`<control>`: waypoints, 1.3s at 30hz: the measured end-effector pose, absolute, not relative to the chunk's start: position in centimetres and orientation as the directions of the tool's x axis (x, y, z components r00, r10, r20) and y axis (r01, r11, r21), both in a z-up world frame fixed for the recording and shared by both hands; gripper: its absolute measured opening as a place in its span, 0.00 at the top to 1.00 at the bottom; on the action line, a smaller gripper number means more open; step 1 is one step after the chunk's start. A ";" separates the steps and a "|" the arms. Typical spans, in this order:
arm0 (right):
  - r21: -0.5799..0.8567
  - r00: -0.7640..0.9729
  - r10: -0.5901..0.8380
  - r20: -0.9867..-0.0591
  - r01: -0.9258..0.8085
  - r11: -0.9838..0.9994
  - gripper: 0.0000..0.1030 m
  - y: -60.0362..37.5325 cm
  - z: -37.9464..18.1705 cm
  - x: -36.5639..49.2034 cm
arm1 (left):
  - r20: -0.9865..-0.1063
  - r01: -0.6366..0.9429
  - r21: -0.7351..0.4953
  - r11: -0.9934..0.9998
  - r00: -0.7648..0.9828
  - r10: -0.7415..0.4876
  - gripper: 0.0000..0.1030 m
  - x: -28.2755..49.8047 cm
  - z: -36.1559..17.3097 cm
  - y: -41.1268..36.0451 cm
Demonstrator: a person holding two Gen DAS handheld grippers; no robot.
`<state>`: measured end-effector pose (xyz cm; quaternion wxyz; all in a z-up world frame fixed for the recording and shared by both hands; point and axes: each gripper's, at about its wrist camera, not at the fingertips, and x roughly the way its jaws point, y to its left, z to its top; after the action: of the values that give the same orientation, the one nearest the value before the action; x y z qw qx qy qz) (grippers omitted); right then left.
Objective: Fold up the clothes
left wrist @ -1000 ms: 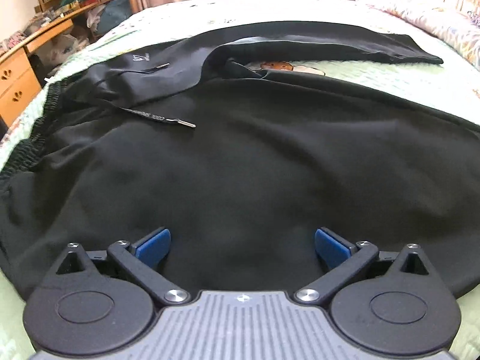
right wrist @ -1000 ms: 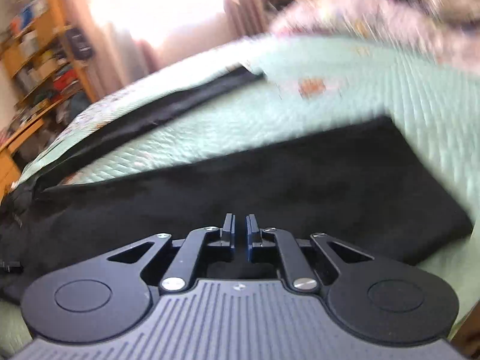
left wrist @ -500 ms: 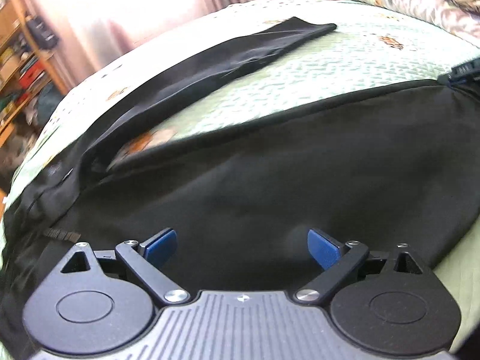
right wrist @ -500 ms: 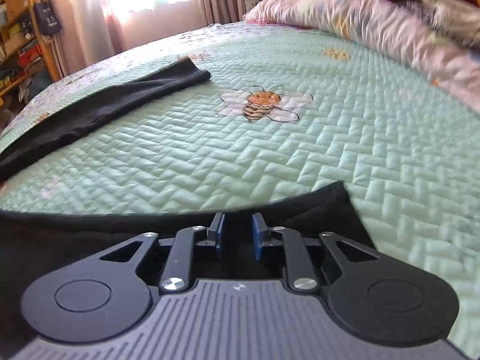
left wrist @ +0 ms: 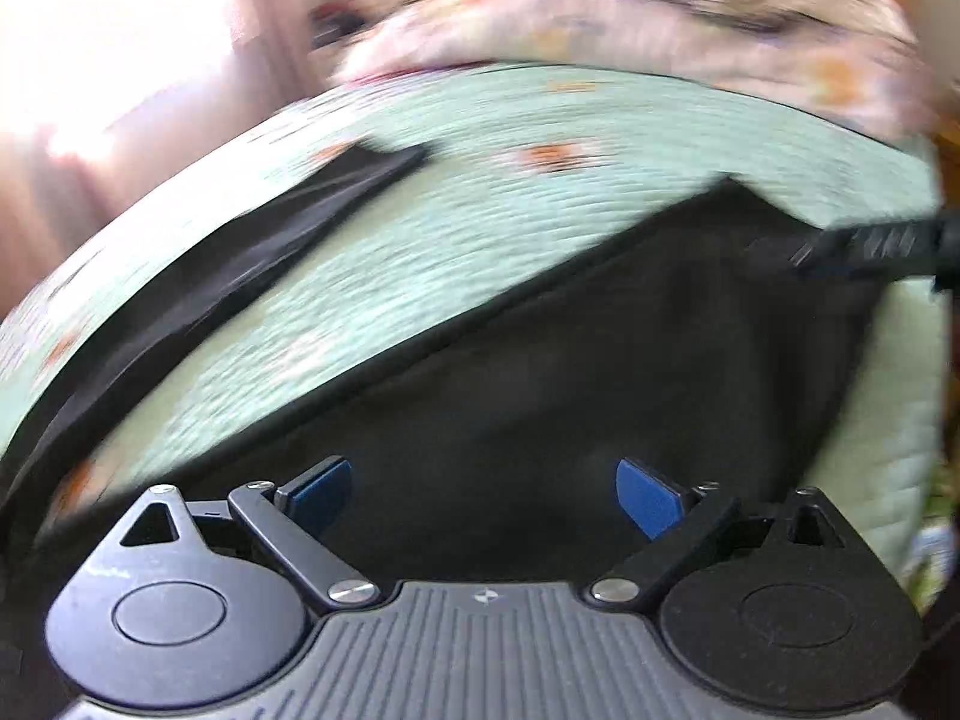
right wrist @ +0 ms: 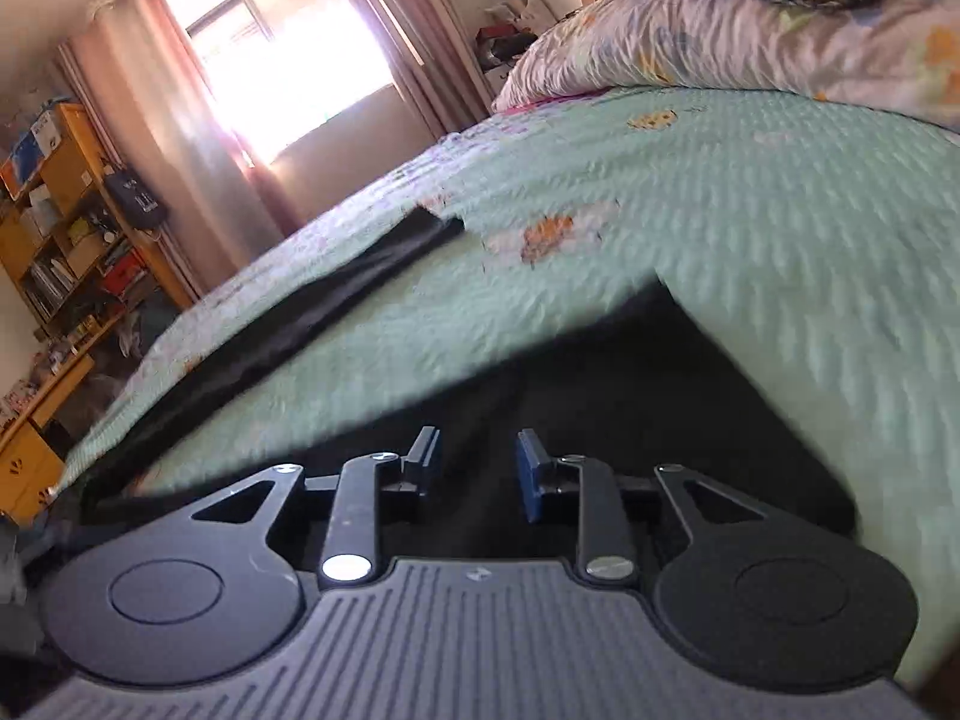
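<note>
- Sunlit bedroom: a mint quilted bedspread [right wrist: 750, 228] is carrying black trousers [right wrist: 690, 396] laid flat across it.
- Nearest, the right gripper [right wrist: 478, 468] is hovering over one leg's end, its jaws opening with nothing pinched between them.
- Alongside, the left gripper [left wrist: 483, 495] is hanging spread wide over the same leg [left wrist: 570, 372].
- Farther off, the other leg [right wrist: 336, 300] is stretching toward pink curtains [right wrist: 180, 138] and a bookshelf [right wrist: 60, 228].

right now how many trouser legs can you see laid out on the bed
2. The near trouser leg lies right under the right gripper, whose jaws are opening; the far trouser leg stretches flat across the green quilt toward the window.
</note>
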<state>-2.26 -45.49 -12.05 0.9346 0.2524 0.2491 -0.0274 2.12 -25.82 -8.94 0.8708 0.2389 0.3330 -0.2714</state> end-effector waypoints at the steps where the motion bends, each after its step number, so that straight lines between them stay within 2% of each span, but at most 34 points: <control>1: 0.447 0.873 0.063 -0.484 0.185 0.875 0.71 -45.0 -12.3 -3.3 | -0.704 0.646 0.258 0.719 0.635 -0.318 0.07 2.0 -9.2 -27.4; 4: 0.398 0.853 0.034 -0.520 0.207 0.894 0.66 -44.7 -13.4 -4.4 | -0.698 0.679 0.312 0.665 0.639 -0.324 0.07 1.8 -10.4 -32.0; 6: 0.361 0.834 0.033 -0.550 0.202 0.910 0.68 -45.1 -14.7 -4.6 | -0.731 0.676 0.320 0.663 0.622 -0.281 0.04 2.8 -12.2 -33.6; 7: 0.358 0.844 0.040 -0.535 0.184 0.916 0.73 -45.5 -15.1 -5.0 | -0.747 0.665 0.320 0.675 0.615 -0.252 0.00 3.6 -13.1 -34.0; 10: 0.346 0.841 0.028 -0.540 0.191 0.919 0.91 -46.5 -15.2 -6.8 | -0.784 0.631 0.136 0.764 0.540 -0.306 0.00 6.3 -13.3 -32.0; 11: 0.350 0.842 0.027 -0.539 0.194 0.916 0.97 -46.8 -15.3 -7.3 | -0.789 0.617 0.112 0.779 0.532 -0.308 0.00 6.9 -13.2 -31.4; 13: 0.364 0.842 0.035 -0.539 0.195 0.911 1.00 -47.5 -15.3 -7.9 | -0.779 0.583 0.151 0.798 0.567 -0.266 0.00 7.4 -13.0 -31.0; 16: 0.350 0.830 0.020 -0.557 0.213 0.912 1.00 -47.4 -14.5 -8.0 | -0.770 0.530 0.174 0.830 0.599 -0.221 0.00 7.7 -12.4 -30.0; 18: 0.332 0.847 0.003 -0.532 0.206 0.921 0.88 -46.4 -13.0 -8.6 | -0.759 0.507 0.167 0.846 0.613 -0.218 0.07 7.5 -11.6 -29.3; 20: 0.339 0.875 0.044 -0.483 0.140 0.930 0.69 -45.3 -12.0 -9.2 | -0.747 0.507 0.168 0.846 0.625 -0.226 0.07 6.9 -11.1 -28.7; 21: 0.344 0.868 0.067 -0.491 0.123 0.931 0.68 -45.0 -12.4 -8.9 | -0.743 0.510 0.178 0.841 0.630 -0.225 0.05 6.5 -11.2 -28.5; 23: 0.355 0.855 0.109 -0.508 0.092 0.931 0.68 -44.6 -13.0 -8.4 | -0.745 0.503 0.244 0.829 0.645 -0.172 0.00 6.8 -12.4 -28.5; 24: 0.355 0.850 0.107 -0.516 0.098 0.930 0.68 -44.9 -13.2 -8.4 | -0.746 0.490 0.228 0.841 0.644 -0.173 0.00 7.2 -12.5 -27.9; 26: 0.355 0.840 0.102 -0.533 0.112 0.928 0.79 -45.4 -13.7 -8.5 | -0.751 0.458 0.198 0.866 0.639 -0.166 0.00 8.1 -12.5 -26.8; 28: 0.356 0.830 0.098 -0.549 0.126 0.926 0.83 -45.9 -14.2 -8.6 | -0.749 0.425 0.195 0.884 0.647 -0.146 0.00 8.7 -12.0 -25.8; 30: 0.360 0.821 0.094 -0.563 0.141 0.922 0.83 -46.0 -14.0 -8.8 | -0.734 0.396 0.215 0.893 0.668 -0.120 0.06 8.8 -11.2 -25.1; 31: 0.369 0.826 0.097 -0.555 0.141 0.919 0.78 -45.8 -13.6 -8.9 | -0.726 0.381 0.225 0.897 0.679 -0.106 0.06 8.8 -10.8 -24.7; 34: 0.392 0.845 0.146 -0.514 0.080 0.916 0.73 -44.4 -12.7 -8.8 | -0.716 0.392 0.257 0.883 0.691 -0.099 0.05 7.9 -10.6 -23.1; 36: 0.393 0.842 0.194 -0.504 0.023 0.919 0.71 -43.3 -12.6 -8.3 | -0.722 0.383 0.297 0.875 0.690 -0.056 0.00 7.7 -11.8 -22.1; 39: 0.395 0.822 0.210 -0.530 0.020 0.919 0.71 -43.0 -14.5 -7.6 | -0.738 0.352 0.202 0.914 0.668 -0.094 0.00 8.1 -12.3 -19.6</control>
<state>-7.60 -42.99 -14.50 0.9341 0.1954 0.2944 0.0508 8.11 -19.63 -12.28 0.8981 0.1662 0.3878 -0.1239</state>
